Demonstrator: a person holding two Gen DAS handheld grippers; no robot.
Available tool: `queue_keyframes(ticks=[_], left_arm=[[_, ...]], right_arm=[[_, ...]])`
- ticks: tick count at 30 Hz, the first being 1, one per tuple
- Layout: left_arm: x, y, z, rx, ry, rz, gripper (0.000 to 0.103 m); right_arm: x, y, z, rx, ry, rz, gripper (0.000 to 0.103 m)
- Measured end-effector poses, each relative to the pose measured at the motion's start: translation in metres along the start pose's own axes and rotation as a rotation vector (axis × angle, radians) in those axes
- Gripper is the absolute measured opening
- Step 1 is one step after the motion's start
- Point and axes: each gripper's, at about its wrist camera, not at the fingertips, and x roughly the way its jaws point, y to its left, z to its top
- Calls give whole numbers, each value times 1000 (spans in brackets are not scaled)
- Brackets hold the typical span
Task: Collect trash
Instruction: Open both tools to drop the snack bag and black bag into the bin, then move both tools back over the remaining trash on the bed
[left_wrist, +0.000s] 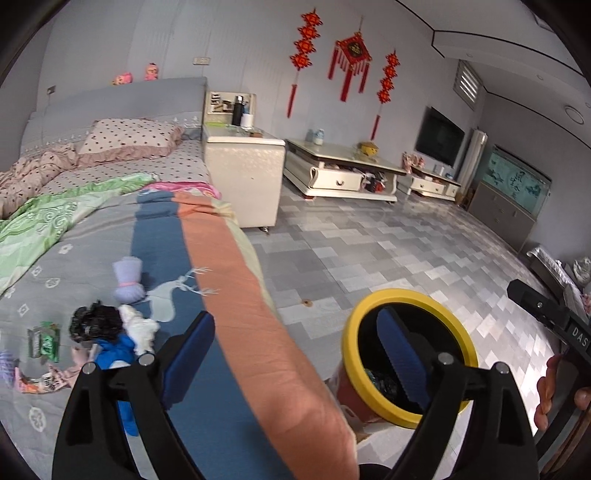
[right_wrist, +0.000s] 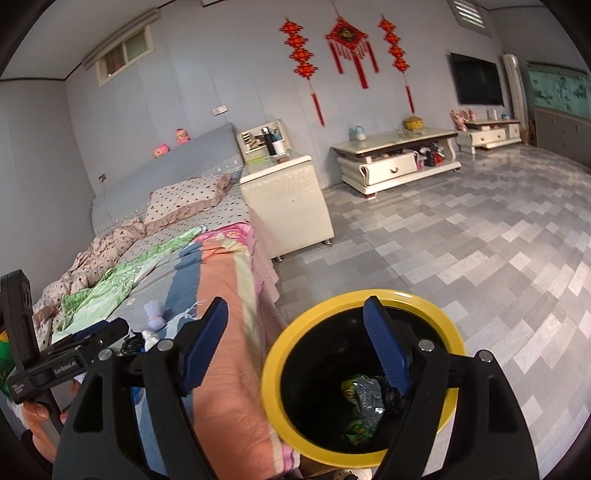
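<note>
Trash (left_wrist: 107, 332) lies heaped on the bed (left_wrist: 92, 236), beside a yellow-rimmed bin (right_wrist: 364, 376).

Both claws stand apart and empty: the right claw (right_wrist: 299, 354) over the bin, the left claw (left_wrist: 295, 354) between bin and heap. The bin already holds crumpled wrappers (right_wrist: 364, 406). The heap, left of the bin, shows roughly six soft, light scraps: pinch each at a raised fold. One bin.

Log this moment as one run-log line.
left gripper: open, empty | right gripper: open, empty | bin: wrappers inside | bed: trash left
</note>
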Motion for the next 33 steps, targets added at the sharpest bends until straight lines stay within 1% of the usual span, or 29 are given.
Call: queue_keyframes(ticks=[8, 15, 24, 26, 33], left_arm=[[-50, 64, 5, -39, -61, 105, 89], [-85, 126, 0, -90, -88, 214, 89], [-117, 201, -17, -156, -87, 353, 89], [-119, 212, -20, -176, -83, 378, 89], [-128, 273, -40, -248, -59, 472, 89]], right_arm=[[0, 73, 3, -98, -1, 89, 74], [7, 136, 1, -174, 14, 166, 74], [25, 212, -20, -271, 59, 248, 74], [31, 223, -25, -290, 74, 261, 74], [57, 265, -49, -352, 136, 300, 74]])
